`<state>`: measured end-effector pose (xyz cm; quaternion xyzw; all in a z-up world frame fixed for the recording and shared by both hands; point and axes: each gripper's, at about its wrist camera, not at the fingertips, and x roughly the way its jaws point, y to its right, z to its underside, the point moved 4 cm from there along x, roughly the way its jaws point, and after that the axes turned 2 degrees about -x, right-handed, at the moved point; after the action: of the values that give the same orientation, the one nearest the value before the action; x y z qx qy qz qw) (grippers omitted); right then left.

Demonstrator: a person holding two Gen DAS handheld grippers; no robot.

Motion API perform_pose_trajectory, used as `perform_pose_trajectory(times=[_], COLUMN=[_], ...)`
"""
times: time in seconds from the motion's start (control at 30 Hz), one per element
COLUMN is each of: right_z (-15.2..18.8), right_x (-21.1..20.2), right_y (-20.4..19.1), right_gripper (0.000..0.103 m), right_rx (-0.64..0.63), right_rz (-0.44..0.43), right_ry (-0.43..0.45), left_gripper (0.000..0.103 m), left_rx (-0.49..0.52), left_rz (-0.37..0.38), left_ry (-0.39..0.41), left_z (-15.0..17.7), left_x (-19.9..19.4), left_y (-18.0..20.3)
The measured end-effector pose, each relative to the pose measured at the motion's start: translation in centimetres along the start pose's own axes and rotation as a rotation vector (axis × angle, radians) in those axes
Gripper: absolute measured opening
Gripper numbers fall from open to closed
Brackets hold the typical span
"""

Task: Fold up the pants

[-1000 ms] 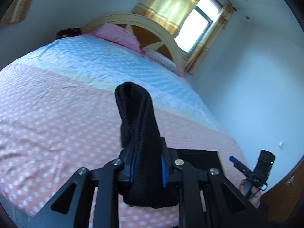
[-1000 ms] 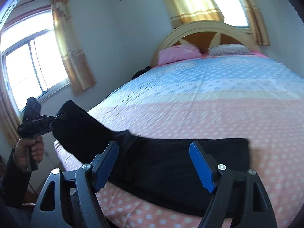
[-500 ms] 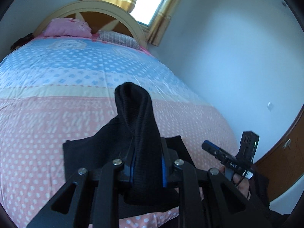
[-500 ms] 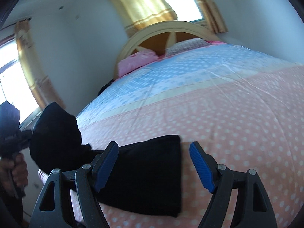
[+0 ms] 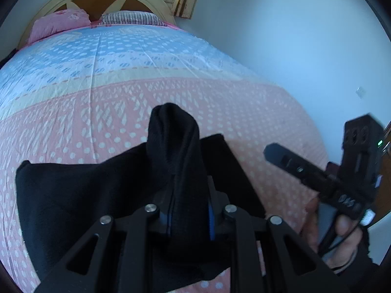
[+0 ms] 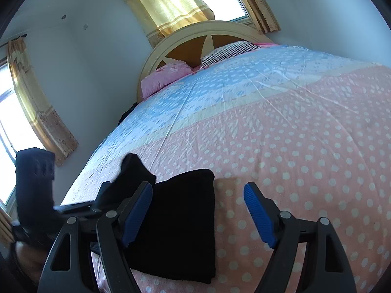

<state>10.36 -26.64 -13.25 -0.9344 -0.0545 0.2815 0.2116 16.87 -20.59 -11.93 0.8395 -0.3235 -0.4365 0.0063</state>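
Black pants (image 5: pixel 73 195) lie on the pink dotted bedspread near the bed's front edge. My left gripper (image 5: pixel 188 219) is shut on a bunched end of the pants (image 5: pixel 173 141), which sticks up between the blue pads. In the right wrist view the pants (image 6: pixel 185 219) show as a flat dark block with a straight right edge. My right gripper (image 6: pixel 198 212) is open just above the bedspread, its left pad over that edge and nothing between the fingers. The left gripper (image 6: pixel 105 202) with the raised cloth appears at the left of that view.
The bed (image 6: pixel 305 134) is pink in front and blue toward the arched headboard (image 6: pixel 195 36), with a pink pillow (image 6: pixel 163 78) and a striped pillow (image 6: pixel 227 51). Curtained windows stand behind and to the left. A hand (image 5: pixel 342 239) holds the right gripper's handle.
The left gripper has carried the pants' end rightward over the rest of the garment, so the dark block looks shorter. The right gripper stays open and has swung toward the pants' right edge.
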Motion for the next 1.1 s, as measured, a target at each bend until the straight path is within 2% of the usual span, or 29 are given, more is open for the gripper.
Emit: perform_pose_trajectory(times=[0.13,0.27,0.33,0.4,0.5,0.7,0.87,1.0,1.03,1.07,1.1], right_z=[0.2,0.0,-0.1,-0.2,-0.3,-0.7,0.5,1.8,2.0,2.0,2.1], right_x=[0.1,0.2,0.0,0.0,-0.1,0.5,3.4,4.4,4.3,4.2,4.2], right_y=[0.3,0.6,0.7,0.5,-0.4,-3.9,-5.7,-6.0,-6.4,-6.7,-6.9], right_gripper=[0.079,0.079,0.079,0.079,0.078,0.082,0.082,0.082,0.076,0.055,0.045], right_rx=[0.021,0.052,0.070,0.085,0.092,0.066,0.034,0.039,0.016,-0.009,-0.030], right_rz=[-0.032,-0.081,-0.099,-0.127,-0.147,-0.102,-0.029,-0.054,-0.058,-0.059,-0.057], right_ry=[-0.006,-0.001,0.000,-0.006,-0.021,-0.076,-0.191,-0.249,-0.245,-0.250,-0.257], left_gripper=[0.029,0.047,0.054,0.067,0.075,0.078,0.078,0.078,0.078,0.078,0.078], left_rx=[0.025,0.053,0.073,0.082,0.070,-0.044,-0.131,-0.137,-0.142,-0.148,-0.157], left_rz=[-0.018,0.037,0.035,0.023,-0.040,-0.197,-0.239,-0.267,-0.263,-0.258,-0.256], left_ry=[-0.004,0.036,0.080,0.131,0.198,0.253,0.262,0.261,0.259,0.257,0.251], left_z=[0.6,0.9,1.0,1.3,2.0,3.3,4.4,4.7,4.8,5.0,5.0], left_x=[1.3,-0.3,-1.9,-3.7,-5.8,-7.9,-7.9,-7.2,-7.0,-7.1,-6.9], left_y=[0.7,1.7,1.7,1.0,-1.2,-7.7,-10.8,-11.8,-12.0,-12.3,-12.5])
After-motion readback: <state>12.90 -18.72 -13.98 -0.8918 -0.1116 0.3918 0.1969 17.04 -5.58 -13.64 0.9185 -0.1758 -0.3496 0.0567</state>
